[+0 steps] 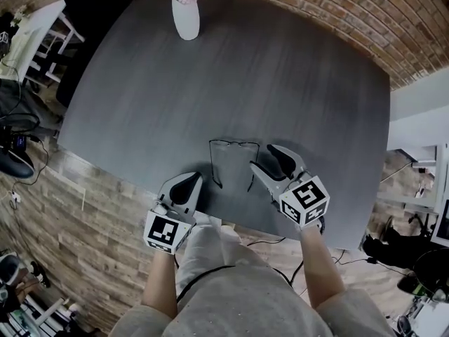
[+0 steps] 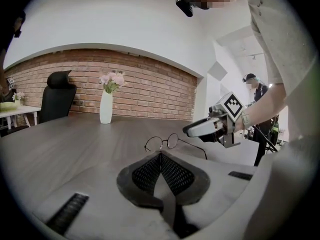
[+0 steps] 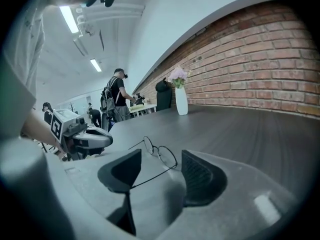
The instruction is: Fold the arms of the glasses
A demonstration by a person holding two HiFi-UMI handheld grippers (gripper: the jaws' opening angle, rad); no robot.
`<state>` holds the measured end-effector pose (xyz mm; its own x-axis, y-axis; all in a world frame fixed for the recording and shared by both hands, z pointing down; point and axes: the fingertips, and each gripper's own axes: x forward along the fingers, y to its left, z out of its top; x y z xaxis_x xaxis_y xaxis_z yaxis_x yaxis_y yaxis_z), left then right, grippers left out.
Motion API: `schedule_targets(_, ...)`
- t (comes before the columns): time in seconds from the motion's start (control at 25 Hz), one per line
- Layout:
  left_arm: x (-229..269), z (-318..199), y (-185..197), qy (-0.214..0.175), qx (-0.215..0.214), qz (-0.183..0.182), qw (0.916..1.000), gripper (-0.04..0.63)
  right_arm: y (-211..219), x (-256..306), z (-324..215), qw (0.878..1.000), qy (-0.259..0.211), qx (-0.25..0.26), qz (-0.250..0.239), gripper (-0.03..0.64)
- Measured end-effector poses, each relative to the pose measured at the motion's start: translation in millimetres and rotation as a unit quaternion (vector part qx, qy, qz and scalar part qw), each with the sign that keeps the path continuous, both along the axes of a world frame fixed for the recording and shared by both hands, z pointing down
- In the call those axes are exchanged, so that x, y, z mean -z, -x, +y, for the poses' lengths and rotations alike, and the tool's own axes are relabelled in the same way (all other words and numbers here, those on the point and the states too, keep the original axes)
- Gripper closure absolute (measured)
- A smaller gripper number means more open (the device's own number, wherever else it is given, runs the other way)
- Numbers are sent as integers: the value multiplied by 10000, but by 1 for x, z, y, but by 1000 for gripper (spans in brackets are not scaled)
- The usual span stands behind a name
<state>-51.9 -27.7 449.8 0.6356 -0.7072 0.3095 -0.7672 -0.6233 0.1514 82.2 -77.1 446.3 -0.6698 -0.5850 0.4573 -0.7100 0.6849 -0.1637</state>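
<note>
- A person at a dark grey table (image 1: 245,69) holds a gripper in each hand over a pair of thin wire-rimmed glasses (image 1: 233,144), which lie near the table's near edge with the lenses facing away.
- Both arms of the glasses point back toward the person and are fully unfolded; by the look of it, no part of the folding is done yet.
- The right gripper (image 1: 261,155) has its jaws spread wide. In the right gripper view, the right arm of the glasses (image 3: 160,154) runs through the gap between them, with neither pad seen pressing on it.
- The left gripper (image 1: 188,184) has its jaws together and empty. It sits just short of the tip of the left arm, with the glasses (image 2: 167,141) lying beyond its closed jaws in the left gripper view.
- A white vase of flowers (image 1: 186,16) stands well apart at the table's far side.
- Both arms remain to be swung in against the frame, the right one likely first.
</note>
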Motion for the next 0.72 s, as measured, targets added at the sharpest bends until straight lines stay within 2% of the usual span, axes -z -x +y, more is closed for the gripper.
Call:
schedule_targets(0.24, -17, -1, -2, 45, -369, -464, 9982, 597, 8, -13, -14, 9993, 108, 247, 240, 376)
schedule_targets(0.48, -22, -1, -4, 163, -670, -459, 9966, 597, 16, -25, -23, 9954, 116, 724, 616, 376)
schedule_targets(0.72, -30, 0, -7, 278, -1073, -624, 9919, 597, 28, -32, -27, 9895, 63, 1146, 876, 377)
